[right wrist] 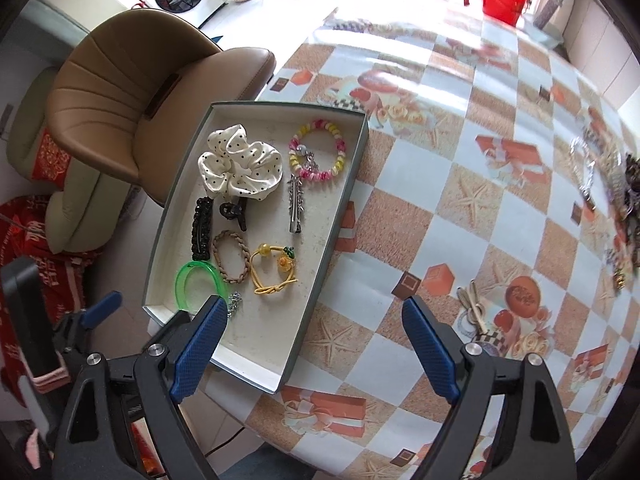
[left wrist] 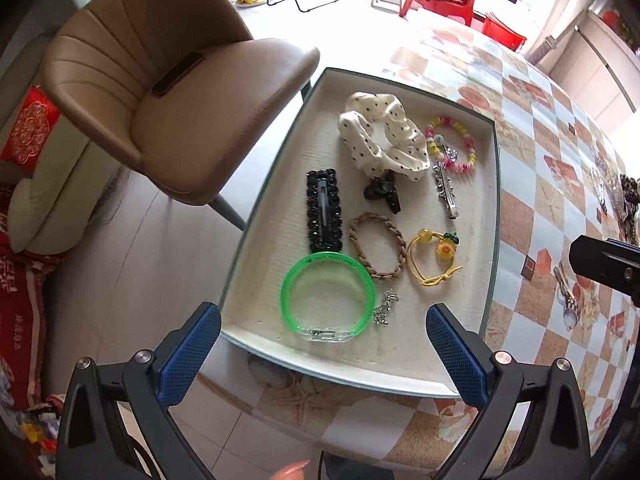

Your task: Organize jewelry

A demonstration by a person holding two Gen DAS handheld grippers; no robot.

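You are holding the left gripper (left wrist: pixel 323 354) wide open above the near end of the shallow tray (left wrist: pixel 404 376), nothing between its blue pads. The tray is sitting at the table's (right wrist: pixel 500 220) left edge, beside a tan chair (left wrist: pixel 168 92). A green bangle (left wrist: pixel 327 296) is lying in the tray's near-left corner, just beside a small silver charm (left wrist: pixel 385 307). You are keeping the right gripper (right wrist: pixel 310 344) open and empty over the tray's near-right edge. More jewelry (right wrist: pixel 616 196) is waiting at the table's right edge.
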